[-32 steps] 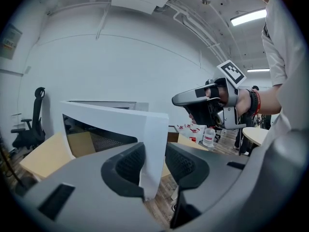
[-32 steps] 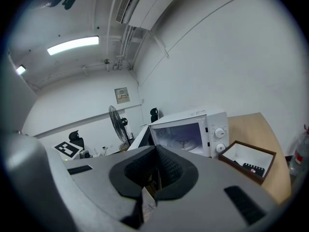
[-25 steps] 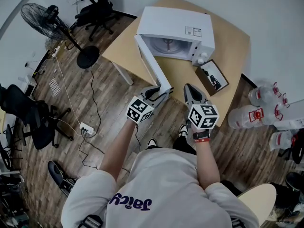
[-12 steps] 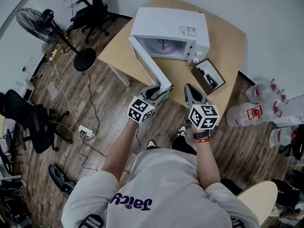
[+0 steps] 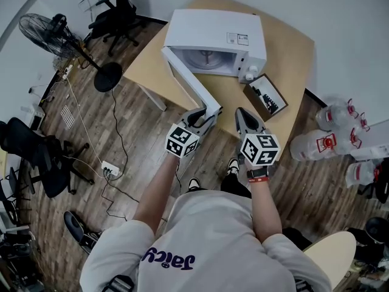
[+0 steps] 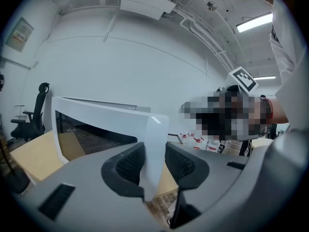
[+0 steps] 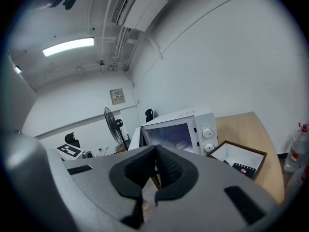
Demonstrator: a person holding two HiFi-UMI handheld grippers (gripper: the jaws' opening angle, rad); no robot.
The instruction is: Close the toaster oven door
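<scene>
Left claw [image 6: 154, 151] tight on oven door [image 6: 107, 114] edge; right claw [image 7: 155, 152] closed, empty.

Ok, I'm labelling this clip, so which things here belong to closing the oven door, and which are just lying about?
In the job: toaster oven; its open door; left gripper, clamped on the door's free edge.

Lying about: right gripper, shut and empty; open box on the table; water bottles, fan, office chair and power strip on the floor.
</scene>
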